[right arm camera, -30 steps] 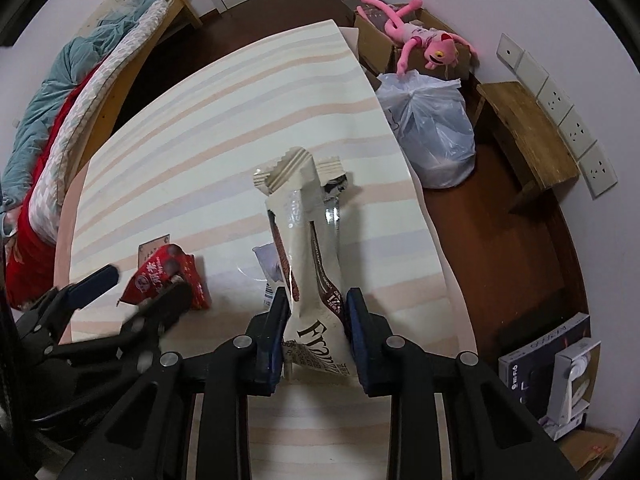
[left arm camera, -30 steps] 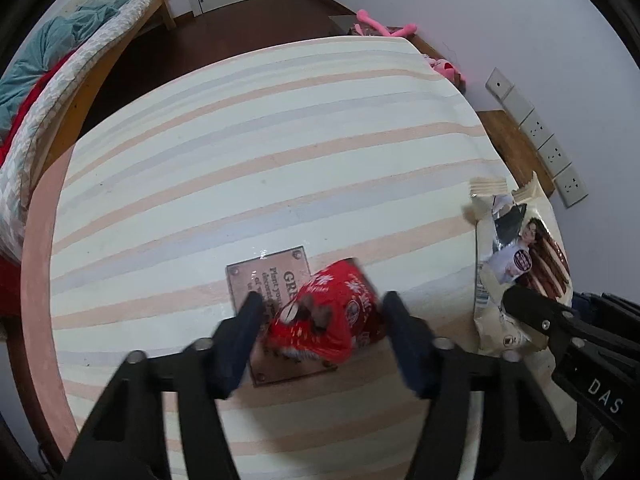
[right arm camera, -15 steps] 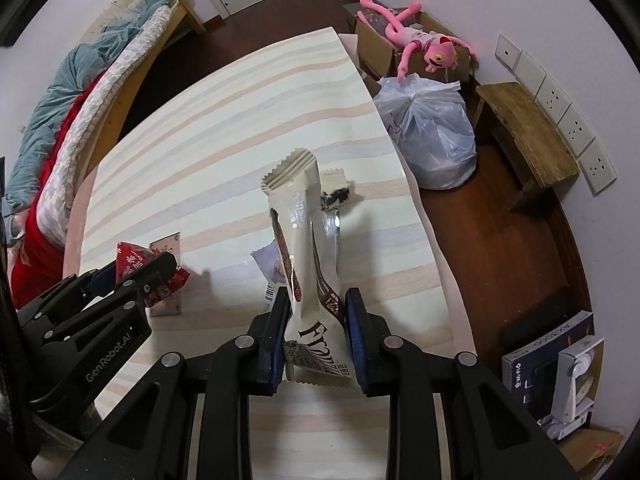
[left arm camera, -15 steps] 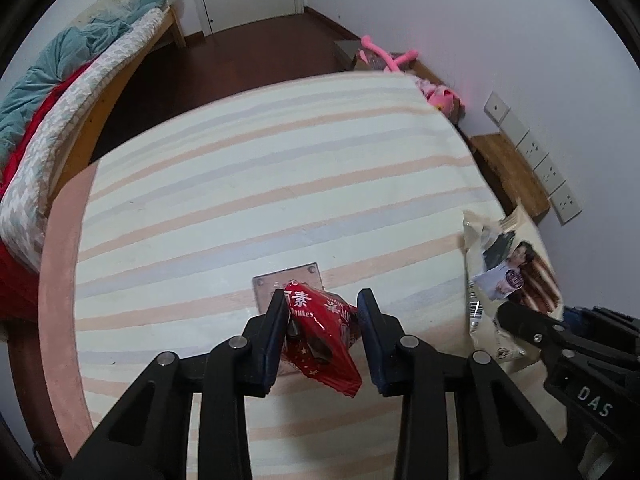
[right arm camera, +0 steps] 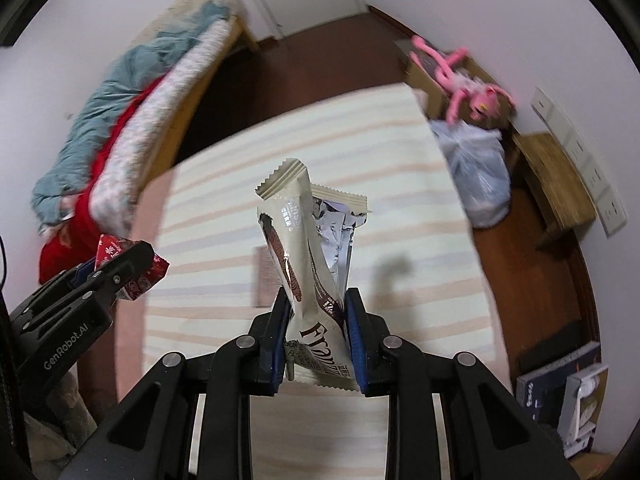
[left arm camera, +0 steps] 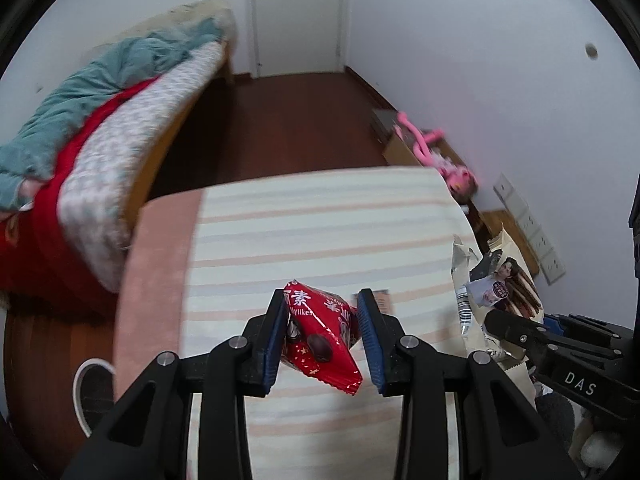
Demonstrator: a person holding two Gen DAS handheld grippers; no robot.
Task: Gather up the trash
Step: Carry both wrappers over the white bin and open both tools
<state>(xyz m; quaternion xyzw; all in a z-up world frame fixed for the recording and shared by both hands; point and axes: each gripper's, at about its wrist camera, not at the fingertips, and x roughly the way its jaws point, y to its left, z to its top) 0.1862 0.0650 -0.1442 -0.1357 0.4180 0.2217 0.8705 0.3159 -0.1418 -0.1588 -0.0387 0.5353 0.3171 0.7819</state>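
A table covered by a cream cloth with pale peach and grey stripes [left arm camera: 320, 216] was seen from above, a bare pinkish strip of its top [left arm camera: 160, 264] left exposed along the left edge. A small brownish rectangular plaque [right arm camera: 264, 276] was laid flat on the cloth, blurred and partly hidden.
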